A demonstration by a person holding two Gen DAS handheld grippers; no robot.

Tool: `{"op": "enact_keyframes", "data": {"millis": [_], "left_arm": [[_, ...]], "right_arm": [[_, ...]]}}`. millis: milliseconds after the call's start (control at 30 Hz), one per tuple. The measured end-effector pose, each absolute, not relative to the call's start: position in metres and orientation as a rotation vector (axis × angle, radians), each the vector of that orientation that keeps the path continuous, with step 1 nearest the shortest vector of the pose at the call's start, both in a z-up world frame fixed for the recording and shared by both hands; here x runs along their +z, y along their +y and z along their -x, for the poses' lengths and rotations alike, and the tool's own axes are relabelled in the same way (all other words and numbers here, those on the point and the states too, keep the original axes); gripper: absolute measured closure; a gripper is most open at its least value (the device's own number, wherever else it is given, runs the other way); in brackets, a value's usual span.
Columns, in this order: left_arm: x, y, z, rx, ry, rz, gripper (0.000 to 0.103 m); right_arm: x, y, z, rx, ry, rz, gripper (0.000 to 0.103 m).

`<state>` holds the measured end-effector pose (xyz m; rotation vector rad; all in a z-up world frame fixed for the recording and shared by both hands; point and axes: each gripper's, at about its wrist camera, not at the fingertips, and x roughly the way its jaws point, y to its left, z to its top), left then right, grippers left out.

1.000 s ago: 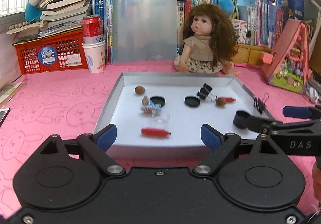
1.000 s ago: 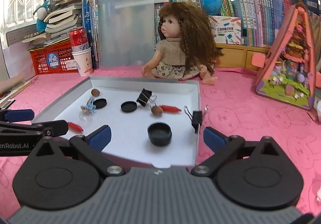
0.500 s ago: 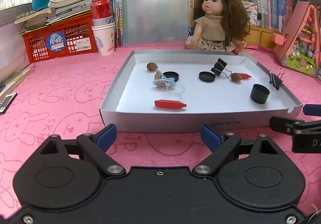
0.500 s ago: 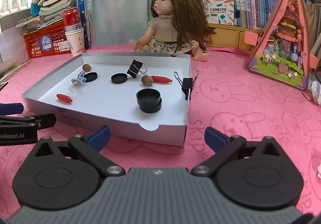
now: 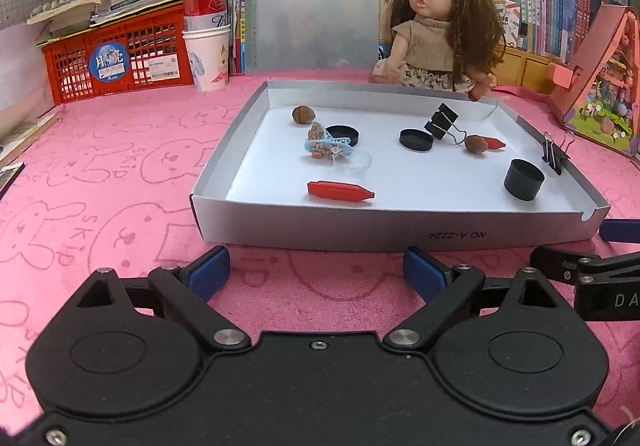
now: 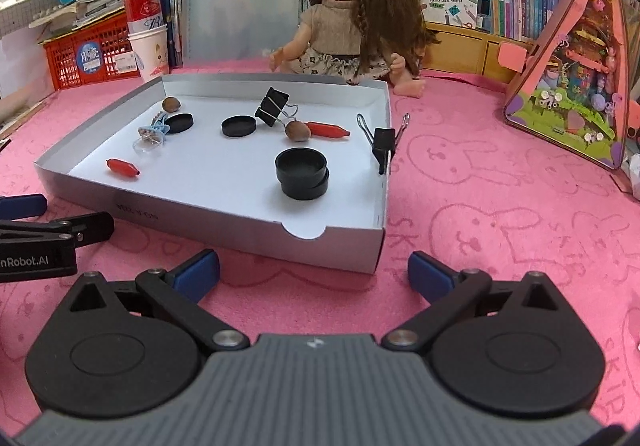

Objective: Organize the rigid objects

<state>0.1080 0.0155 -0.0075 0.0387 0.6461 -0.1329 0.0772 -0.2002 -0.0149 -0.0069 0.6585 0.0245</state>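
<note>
Red capsule [image 5: 341, 191] lies flat in the tray [image 5: 400, 234], long axis left-right, pointed tip right; both tongs [image 5: 316, 270] [image 6: 314, 272] gape empty, near side.

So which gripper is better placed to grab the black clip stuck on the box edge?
Probably the right gripper: the black clip sits on the box's right wall, nearer its side. Both grippers are open and empty.
</note>
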Motion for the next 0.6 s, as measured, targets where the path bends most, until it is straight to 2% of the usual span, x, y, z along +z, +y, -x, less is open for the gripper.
{"op": "enact_keyframes", "data": {"millis": [233, 600], "left_arm": [[-0.0082, 0.0146, -0.1101, -0.138, 0.661, -0.042, 0.001], [-0.0091, 0.0118, -0.1110, -0.134, 0.666, -0.048, 0.000]], "right_arm": [[-0.0158, -0.1982, -0.0777, 0.022, 0.666, 0.022, 0.000], [-0.0156, -0.1991, -0.0783, 0.024, 0.668, 0.018, 0.000]]}}
